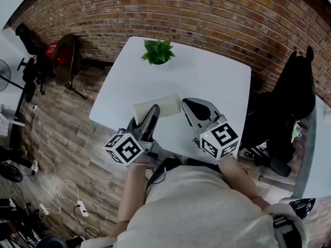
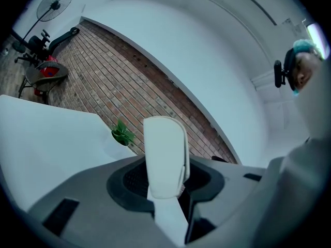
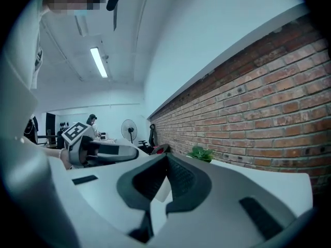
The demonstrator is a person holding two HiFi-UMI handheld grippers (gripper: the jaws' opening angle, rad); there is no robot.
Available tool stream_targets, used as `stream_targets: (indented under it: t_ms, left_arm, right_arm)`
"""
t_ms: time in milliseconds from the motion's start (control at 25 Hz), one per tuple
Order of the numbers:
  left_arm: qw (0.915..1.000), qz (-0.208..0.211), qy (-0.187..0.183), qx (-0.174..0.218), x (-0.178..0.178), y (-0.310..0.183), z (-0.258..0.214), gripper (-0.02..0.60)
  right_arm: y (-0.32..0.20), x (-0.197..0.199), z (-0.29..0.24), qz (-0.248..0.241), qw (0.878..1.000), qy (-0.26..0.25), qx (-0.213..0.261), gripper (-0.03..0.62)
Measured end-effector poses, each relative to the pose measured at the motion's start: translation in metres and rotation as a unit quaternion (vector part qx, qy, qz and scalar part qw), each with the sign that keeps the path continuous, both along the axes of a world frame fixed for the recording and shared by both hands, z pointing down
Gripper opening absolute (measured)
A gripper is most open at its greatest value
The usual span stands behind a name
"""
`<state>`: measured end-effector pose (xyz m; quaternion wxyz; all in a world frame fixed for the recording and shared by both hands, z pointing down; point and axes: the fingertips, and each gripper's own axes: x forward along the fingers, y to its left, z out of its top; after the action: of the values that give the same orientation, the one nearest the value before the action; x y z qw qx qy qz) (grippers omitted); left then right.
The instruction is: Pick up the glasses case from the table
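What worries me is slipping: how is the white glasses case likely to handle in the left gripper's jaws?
The glasses case looks like a smooth hard shell with rounded edges, so it probably keeps its shape but might slide in a grip. It seems slim and likely light. The left gripper is shut on it, which should hold.

Office corner, brick wall [image 1: 217, 14] at the back
Little green potted plant [image 1: 158, 51] near it, wood floor [image 1: 77, 133] with a white power strip [image 1: 81, 208] and cables, black coat [image 1: 295, 92] on the right.
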<state>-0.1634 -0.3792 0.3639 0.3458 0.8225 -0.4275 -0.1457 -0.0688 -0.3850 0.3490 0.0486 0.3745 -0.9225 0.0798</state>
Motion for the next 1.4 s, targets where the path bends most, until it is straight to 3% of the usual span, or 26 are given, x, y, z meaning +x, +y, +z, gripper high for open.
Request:
stream_targets:
  t_ms: [400,1400]
  left_arm:
    - [1.0,-0.001,0.004,0.001,0.003,0.0,0.0,0.154]
    - [0.9998,0.015,0.001,-0.01,0.008,0.006,0.005,0.153]
  right_arm:
    - [0.003,-0.003,0.01,-0.008,1.0,-0.003,-0.024,0.0]
    - [0.009,-0.006,0.015,-0.026,0.999,-0.005,-0.033,-0.002]
